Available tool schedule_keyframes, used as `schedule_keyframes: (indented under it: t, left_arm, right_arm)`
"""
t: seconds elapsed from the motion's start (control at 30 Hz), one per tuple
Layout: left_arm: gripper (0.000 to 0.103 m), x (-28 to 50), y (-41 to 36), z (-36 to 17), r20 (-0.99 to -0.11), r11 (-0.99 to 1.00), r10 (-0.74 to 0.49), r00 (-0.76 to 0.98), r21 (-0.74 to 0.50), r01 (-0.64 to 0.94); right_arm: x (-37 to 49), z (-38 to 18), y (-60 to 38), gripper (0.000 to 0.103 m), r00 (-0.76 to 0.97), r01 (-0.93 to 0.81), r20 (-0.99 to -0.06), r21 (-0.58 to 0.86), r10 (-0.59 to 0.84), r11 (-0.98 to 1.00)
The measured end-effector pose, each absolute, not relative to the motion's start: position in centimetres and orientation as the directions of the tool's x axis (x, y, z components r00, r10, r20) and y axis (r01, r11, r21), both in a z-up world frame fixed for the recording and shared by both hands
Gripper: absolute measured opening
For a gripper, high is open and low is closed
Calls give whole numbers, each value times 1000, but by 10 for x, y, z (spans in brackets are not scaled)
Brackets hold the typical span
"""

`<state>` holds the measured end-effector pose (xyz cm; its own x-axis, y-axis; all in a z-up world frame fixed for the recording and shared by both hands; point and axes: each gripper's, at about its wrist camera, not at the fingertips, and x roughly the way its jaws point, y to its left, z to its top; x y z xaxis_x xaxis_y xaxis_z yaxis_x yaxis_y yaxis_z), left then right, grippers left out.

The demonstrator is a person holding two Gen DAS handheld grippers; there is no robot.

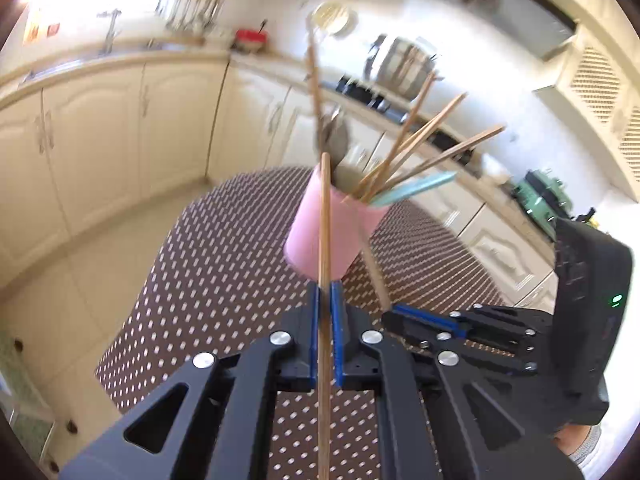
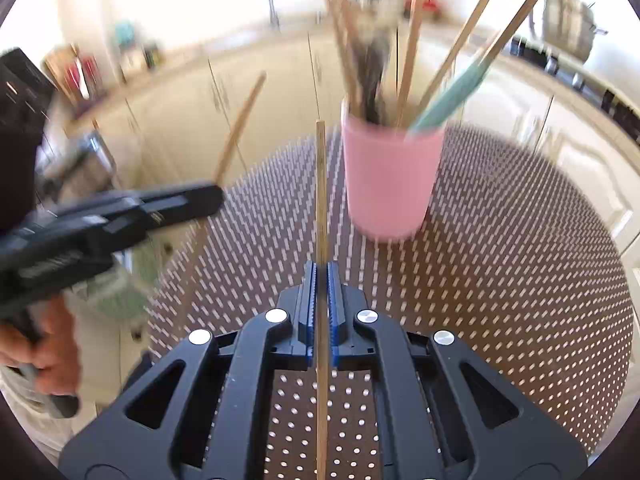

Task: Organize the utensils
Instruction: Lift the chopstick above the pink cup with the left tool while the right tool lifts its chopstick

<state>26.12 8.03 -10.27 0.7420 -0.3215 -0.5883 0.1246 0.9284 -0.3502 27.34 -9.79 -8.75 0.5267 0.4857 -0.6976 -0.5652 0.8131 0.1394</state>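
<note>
A pink cup [image 1: 326,226] stands on the brown dotted tablecloth [image 1: 208,264], holding several wooden chopsticks [image 1: 436,132], a teal-handled utensil [image 1: 416,188] and a metal spoon [image 1: 334,136]. My left gripper [image 1: 325,292] is shut on a wooden chopstick [image 1: 325,208] that points up in front of the cup. My right gripper [image 2: 321,270] is shut on another wooden chopstick [image 2: 321,184], left of the pink cup [image 2: 390,184]. The right gripper also shows in the left wrist view [image 1: 394,310], low beside the cup. The left gripper shows in the right wrist view [image 2: 212,196], blurred, with its chopstick [image 2: 240,124].
The tablecloth [image 2: 500,280] covers a round table. Cream kitchen cabinets [image 1: 120,128] and a counter run behind it. A metal pot [image 1: 404,64] sits on a stove at the back right. A red item [image 1: 250,38] sits on the counter.
</note>
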Motion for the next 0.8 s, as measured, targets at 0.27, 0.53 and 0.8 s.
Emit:
schedule_keyframes:
  t: [0.27, 0.53, 0.8]
  left_arm:
    - [6, 246, 62, -58, -420, 930, -327, 847, -302, 209]
    - [6, 251, 52, -11, -216, 955, -239, 947, -229, 188]
    - [6, 278, 48, 16, -45, 957, -168, 985, -246, 152]
  right_arm:
    - [261, -32, -139, 6, 717, -534, -424, 178, 554, 827]
    - [275, 12, -143, 6, 781, -524, -279, 192, 559, 829]
    - [291, 49, -154, 6, 818, -508, -199, 188, 540, 840]
